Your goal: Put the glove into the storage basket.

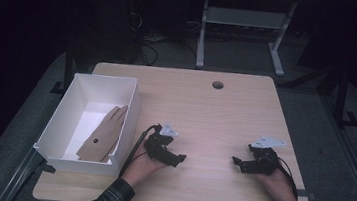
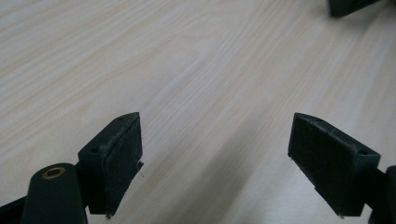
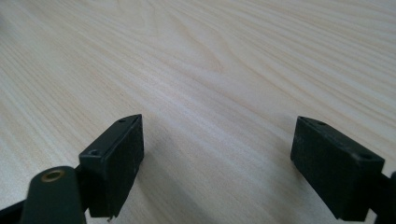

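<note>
Left gripper [image 1: 176, 159] and right gripper [image 1: 238, 163]: both are rested on the wooden table [image 1: 215, 114], jaws spread wide, nothing held. Cardboard hand cut-out [image 1: 103, 135]: flat, brown, one dark hole, laid inside the white box [image 1: 59, 118] at table's left. A low, level approach over the box wall is advised.
</note>
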### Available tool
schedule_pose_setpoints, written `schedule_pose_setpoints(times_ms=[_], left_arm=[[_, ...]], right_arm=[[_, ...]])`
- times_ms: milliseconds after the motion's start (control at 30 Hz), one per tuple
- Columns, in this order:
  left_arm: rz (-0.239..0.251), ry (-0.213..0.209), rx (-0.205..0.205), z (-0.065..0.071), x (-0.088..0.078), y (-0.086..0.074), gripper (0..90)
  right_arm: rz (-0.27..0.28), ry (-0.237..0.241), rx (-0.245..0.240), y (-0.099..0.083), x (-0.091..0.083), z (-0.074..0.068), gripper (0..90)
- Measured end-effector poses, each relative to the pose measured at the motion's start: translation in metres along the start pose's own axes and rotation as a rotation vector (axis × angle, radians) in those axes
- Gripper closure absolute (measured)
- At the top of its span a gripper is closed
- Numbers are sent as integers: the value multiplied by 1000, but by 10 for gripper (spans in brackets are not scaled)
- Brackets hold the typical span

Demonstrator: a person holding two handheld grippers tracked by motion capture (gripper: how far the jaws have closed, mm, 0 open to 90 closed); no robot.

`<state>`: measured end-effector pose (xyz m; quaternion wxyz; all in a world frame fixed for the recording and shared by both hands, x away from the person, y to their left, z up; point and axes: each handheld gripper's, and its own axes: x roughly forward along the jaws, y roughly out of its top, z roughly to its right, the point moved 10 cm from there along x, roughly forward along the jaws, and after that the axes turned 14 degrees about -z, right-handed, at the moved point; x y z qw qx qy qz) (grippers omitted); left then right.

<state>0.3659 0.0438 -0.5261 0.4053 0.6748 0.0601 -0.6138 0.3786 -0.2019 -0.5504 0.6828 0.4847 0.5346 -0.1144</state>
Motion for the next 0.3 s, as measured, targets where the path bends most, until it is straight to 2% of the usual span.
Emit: schedule_pose_setpoints(times_ms=[100, 200, 300], left_arm=[[-4, -3, -2, -2, 5, -4, 172], [-18, 20, 11, -5, 9, -8, 172], [-21, 13, 8, -4, 13, -10, 171]], right_arm=[[0, 0, 0, 0, 0, 0, 170], [3, -2, -4, 0, 0, 0, 170], [1, -2, -5, 0, 0, 1, 170]])
